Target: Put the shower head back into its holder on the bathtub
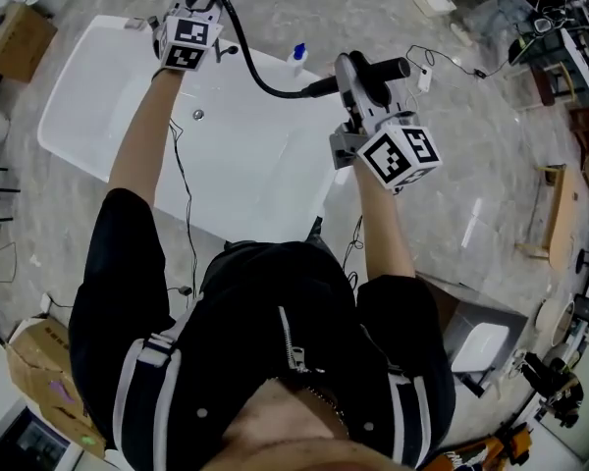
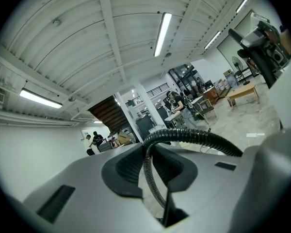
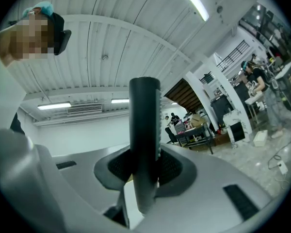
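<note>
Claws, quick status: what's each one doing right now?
Left claw: closed on the black shower hose.
Right claw: closed on the shower head, gripping its handle.

Head view: near rim of bathtub (image 1: 88, 116) hidden behind the person's torso (image 1: 275, 341). Left gripper view: hose (image 2: 194, 137) disappears low between the jaws of the left claw (image 2: 154, 171); distant people (image 2: 174, 100) too small to tell.

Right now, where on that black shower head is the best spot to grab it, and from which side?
Its straight middle stretch, taken crosswise from the person's side, as the right claw does. The black cylindrical shower head is an even bar there, so a claw closes on it squarely. The left claw holds the black ribbed hose.
</note>
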### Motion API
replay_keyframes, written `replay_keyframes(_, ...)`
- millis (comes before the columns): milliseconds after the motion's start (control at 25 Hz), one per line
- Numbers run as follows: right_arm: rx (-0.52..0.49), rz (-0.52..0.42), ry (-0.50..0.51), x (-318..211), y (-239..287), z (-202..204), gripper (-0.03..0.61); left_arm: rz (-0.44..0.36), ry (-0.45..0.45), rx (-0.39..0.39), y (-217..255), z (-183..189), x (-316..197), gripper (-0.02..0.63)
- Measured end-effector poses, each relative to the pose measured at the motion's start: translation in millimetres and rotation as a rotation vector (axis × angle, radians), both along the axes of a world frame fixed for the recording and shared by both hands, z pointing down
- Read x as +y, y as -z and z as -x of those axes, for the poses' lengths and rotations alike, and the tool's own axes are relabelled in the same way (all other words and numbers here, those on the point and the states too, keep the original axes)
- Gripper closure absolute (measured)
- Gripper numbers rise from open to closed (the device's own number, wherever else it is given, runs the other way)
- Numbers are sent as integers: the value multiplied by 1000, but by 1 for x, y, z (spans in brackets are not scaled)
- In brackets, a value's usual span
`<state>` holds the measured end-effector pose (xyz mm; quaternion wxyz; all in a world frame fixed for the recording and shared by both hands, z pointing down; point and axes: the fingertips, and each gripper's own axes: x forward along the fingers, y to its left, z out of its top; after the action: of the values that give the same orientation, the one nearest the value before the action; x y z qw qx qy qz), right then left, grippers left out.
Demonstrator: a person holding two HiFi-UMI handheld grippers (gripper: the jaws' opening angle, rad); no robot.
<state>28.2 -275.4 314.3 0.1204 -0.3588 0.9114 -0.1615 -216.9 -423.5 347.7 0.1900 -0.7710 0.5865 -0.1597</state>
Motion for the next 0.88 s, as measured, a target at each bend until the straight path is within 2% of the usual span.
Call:
replay_keyframes(440,4,2,-53,-4,-1,-21,465,15,-45,-1,-4,-29,-23,537)
replay_keyframes(880,26,25,-77,-7,-10,-30,465,72,-45,-4,-39,-27,-32,537)
